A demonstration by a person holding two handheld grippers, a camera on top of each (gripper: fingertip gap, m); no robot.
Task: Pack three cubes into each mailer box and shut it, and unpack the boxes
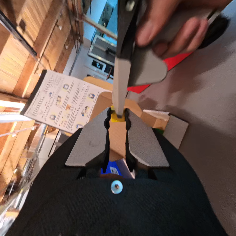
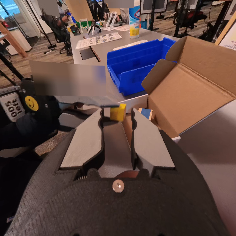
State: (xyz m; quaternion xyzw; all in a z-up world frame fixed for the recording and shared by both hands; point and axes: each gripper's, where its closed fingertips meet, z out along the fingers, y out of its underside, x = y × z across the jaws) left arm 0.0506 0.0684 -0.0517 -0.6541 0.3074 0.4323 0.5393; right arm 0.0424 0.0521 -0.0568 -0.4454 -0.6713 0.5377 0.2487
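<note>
Open mailer box on grey table, blue bin behind it. Left gripper clamps yellow cube just left of box; right gripper parted around same cube, not gripping

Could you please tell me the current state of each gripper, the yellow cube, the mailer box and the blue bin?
left gripper: shut on the yellow cube.
right gripper: open, its fingers straddling the cube without closing.
yellow cube: held in the air, at the left gripper's tips.
mailer box: open, lid flaps up.
blue cube: lying inside the mailer box.
blue bin: upright; visible part looks empty.
</note>
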